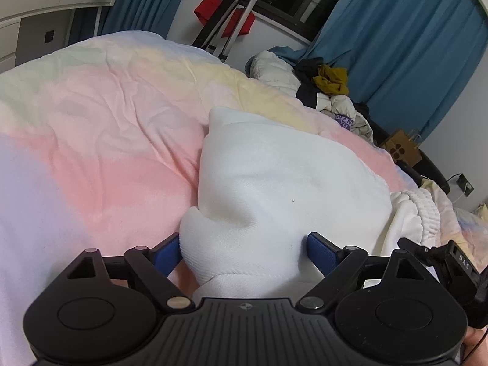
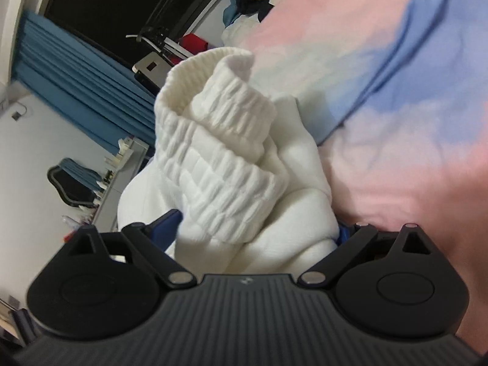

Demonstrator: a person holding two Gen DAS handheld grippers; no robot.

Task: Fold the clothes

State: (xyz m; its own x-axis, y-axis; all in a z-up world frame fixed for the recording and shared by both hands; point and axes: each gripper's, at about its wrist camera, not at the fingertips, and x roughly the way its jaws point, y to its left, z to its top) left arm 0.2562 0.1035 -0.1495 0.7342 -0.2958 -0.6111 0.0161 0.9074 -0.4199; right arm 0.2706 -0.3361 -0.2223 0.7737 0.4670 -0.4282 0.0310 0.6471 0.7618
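Left gripper (image 1: 244,251), nearest the lens in the left wrist view: jaws spread wide, with a bunched fold of the white garment (image 1: 289,180) filling the gap. Both blue pads (image 1: 320,251) lie against the cloth at its sides; whether they press on it cannot be told.

Right gripper (image 2: 259,231): jaws likewise wide, with the garment's ribbed cuff (image 2: 231,128) and thick folds heaped between them and rising toward the far side. Pad contact here is mostly hidden by cloth.

Garment location: on the pastel pink, yellow and blue duvet (image 1: 100,116), at the near edge of the bed. A heap of other clothes (image 1: 329,85) sits at the far right of the bed. Blue curtains (image 1: 405,39) hang beyond, beside a dark window.
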